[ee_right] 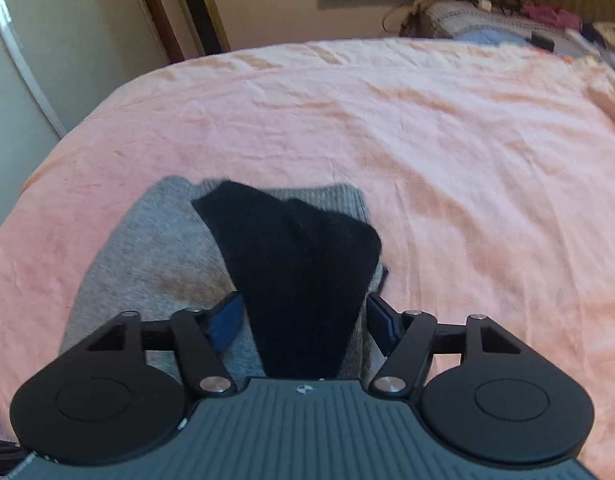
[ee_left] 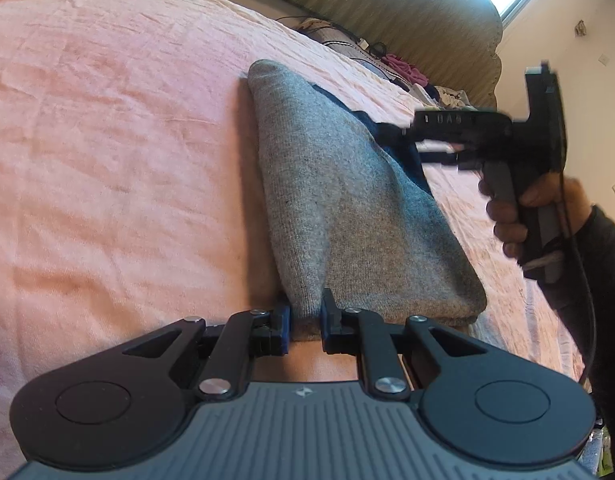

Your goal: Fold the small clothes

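Note:
A grey knit garment (ee_left: 339, 200) with a black part (ee_right: 295, 264) lies on the pink bedsheet (ee_left: 107, 140). My left gripper (ee_left: 306, 312) is shut on the garment's near grey edge. My right gripper (ee_right: 303, 316), seen from the side in the left wrist view (ee_left: 391, 132), has its jaws wide apart around the black fabric, which drapes between them. In the right wrist view the grey cloth (ee_right: 147, 256) lies under and left of the black part. The blue pads (ee_right: 227, 320) stand apart from the cloth.
The pink sheet (ee_right: 427, 140) covers the whole bed. A pile of clothes and bags (ee_right: 487, 20) lies at the far end by the padded headboard (ee_left: 407, 12). A wardrobe door (ee_right: 11, 80) stands at the left. A hand (ee_left: 507, 216) grips the right tool.

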Demonstrator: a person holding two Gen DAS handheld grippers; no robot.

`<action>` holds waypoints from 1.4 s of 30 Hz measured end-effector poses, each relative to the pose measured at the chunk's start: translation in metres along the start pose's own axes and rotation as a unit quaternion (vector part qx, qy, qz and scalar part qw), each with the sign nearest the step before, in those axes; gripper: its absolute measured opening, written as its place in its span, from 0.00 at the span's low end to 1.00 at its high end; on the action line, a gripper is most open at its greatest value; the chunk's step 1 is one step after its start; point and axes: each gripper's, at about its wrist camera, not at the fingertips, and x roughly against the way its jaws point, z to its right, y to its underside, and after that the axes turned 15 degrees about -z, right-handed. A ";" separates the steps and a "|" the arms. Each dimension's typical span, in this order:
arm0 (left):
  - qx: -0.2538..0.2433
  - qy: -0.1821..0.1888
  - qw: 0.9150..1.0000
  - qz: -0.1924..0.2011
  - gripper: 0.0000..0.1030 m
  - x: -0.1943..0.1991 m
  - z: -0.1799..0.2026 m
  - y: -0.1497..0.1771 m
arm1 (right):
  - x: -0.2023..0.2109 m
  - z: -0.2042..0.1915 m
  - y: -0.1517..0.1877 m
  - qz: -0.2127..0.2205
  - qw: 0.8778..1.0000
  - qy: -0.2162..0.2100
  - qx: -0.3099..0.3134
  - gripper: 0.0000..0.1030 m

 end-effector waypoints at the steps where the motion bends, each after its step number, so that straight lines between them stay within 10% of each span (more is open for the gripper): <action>1: -0.005 -0.003 1.000 0.002 0.14 0.000 0.001 0.000 | 0.004 -0.012 -0.003 0.009 1.000 -0.005 0.018 0.66; 7: -0.012 -0.004 1.000 0.001 0.14 0.000 0.003 0.001 | -0.010 -0.084 -0.040 -0.006 0.992 -0.095 0.085 0.64; 10: -0.012 -0.003 1.000 0.002 0.14 0.000 0.003 0.000 | -0.055 -0.096 -0.050 -0.069 0.990 -0.080 0.095 0.65; 14: -0.014 -0.007 1.000 0.001 0.14 0.001 0.004 -0.001 | -0.069 -0.091 -0.051 -0.044 0.993 -0.070 0.085 0.66; 22: -0.063 -0.036 0.996 0.060 0.28 0.041 0.011 -0.001 | 0.016 0.014 -0.016 0.066 0.986 -0.136 -0.075 0.82; 27: -0.078 -0.050 0.994 0.064 0.36 0.026 0.023 -0.031 | -0.004 0.076 -0.009 0.017 0.984 -0.093 -0.153 0.42; 29: -0.106 -0.051 0.991 0.060 0.38 0.014 0.037 -0.038 | -0.015 0.073 -0.009 0.002 0.986 -0.093 -0.140 0.40; 31: -0.141 -0.049 0.987 0.051 0.52 0.001 0.052 -0.043 | -0.022 0.063 -0.010 0.001 0.988 -0.095 -0.119 0.30; 32: -0.152 -0.053 0.986 0.044 0.64 -0.007 0.058 -0.044 | -0.025 0.059 -0.011 -0.004 0.990 -0.093 -0.109 0.09; 40: -0.204 -0.090 0.974 0.044 0.75 -0.042 0.080 -0.028 | -0.041 0.077 -0.012 0.019 0.994 -0.044 -0.101 0.06; 42: -0.219 -0.106 0.969 0.046 0.75 -0.037 0.086 -0.021 | -0.028 0.080 -0.005 0.032 0.989 -0.071 -0.125 0.19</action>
